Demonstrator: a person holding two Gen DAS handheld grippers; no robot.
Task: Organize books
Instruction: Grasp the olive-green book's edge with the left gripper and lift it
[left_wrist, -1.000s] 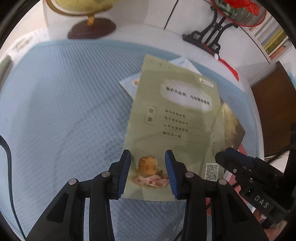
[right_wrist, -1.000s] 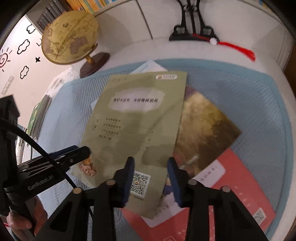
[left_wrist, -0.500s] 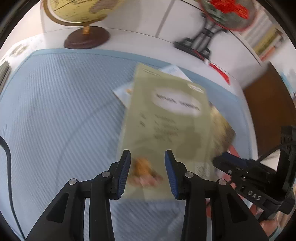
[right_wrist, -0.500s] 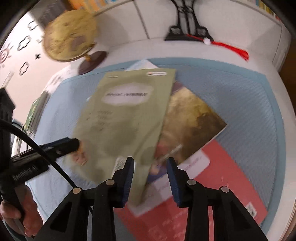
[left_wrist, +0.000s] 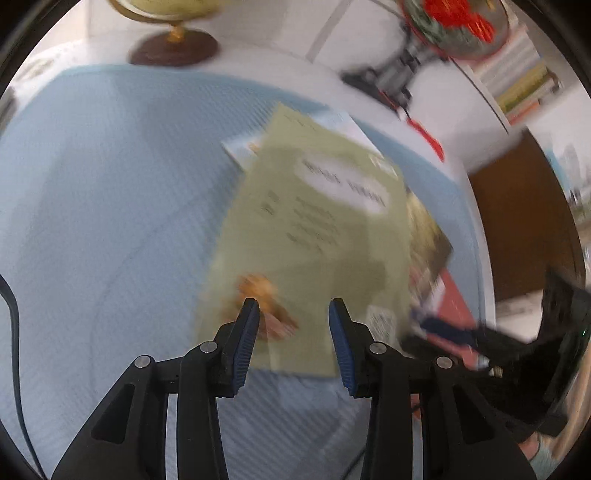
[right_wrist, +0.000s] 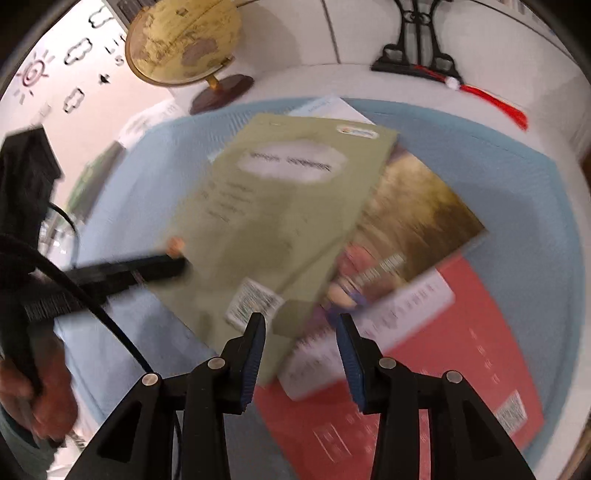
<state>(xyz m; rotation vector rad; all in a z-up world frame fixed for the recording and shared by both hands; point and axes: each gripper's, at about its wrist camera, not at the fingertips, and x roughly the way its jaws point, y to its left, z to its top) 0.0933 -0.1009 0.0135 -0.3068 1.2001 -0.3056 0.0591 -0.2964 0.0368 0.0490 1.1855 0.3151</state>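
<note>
Both tools are loose right now: my left tool (left_wrist: 291, 343) has its jaws parted over the near edge of the green booklet (left_wrist: 317, 236), pads clear of the paper, and my right tool (right_wrist: 299, 347) hangs over the booklet's other near corner, by the barcode patch, its jaws having just been opening with nothing pinched between them. So nothing is held, and the booklet lies flat on top of the pile on the blue mat (left_wrist: 110, 184) that covers the bench. Handling-wise I'd guess it's light and floppy, thin stapled paper with a glossy cover, so it will sag if lifted by one corner and could slide off the slick covers underneath. My bet is the near edge is the place to take it, one tool toward each corner, or pinch near the spine side where it should be stiffest. Counting outward, I make it four books: the green one on top, a brown-gold book (right_wrist: 417, 206) fanned out under its right side, a red book (right_wrist: 443, 354) lowest and nearest me, and a white-blue booklet (right_wrist: 328, 107) poking out at the far end. Past the mat there's one globe (right_wrist: 184, 40) and one black stand (right_wrist: 417, 48) with a red tassel (right_wrist: 495, 103). It's all a bit blurred, so any book hidden deeper I can't rule out.
</note>
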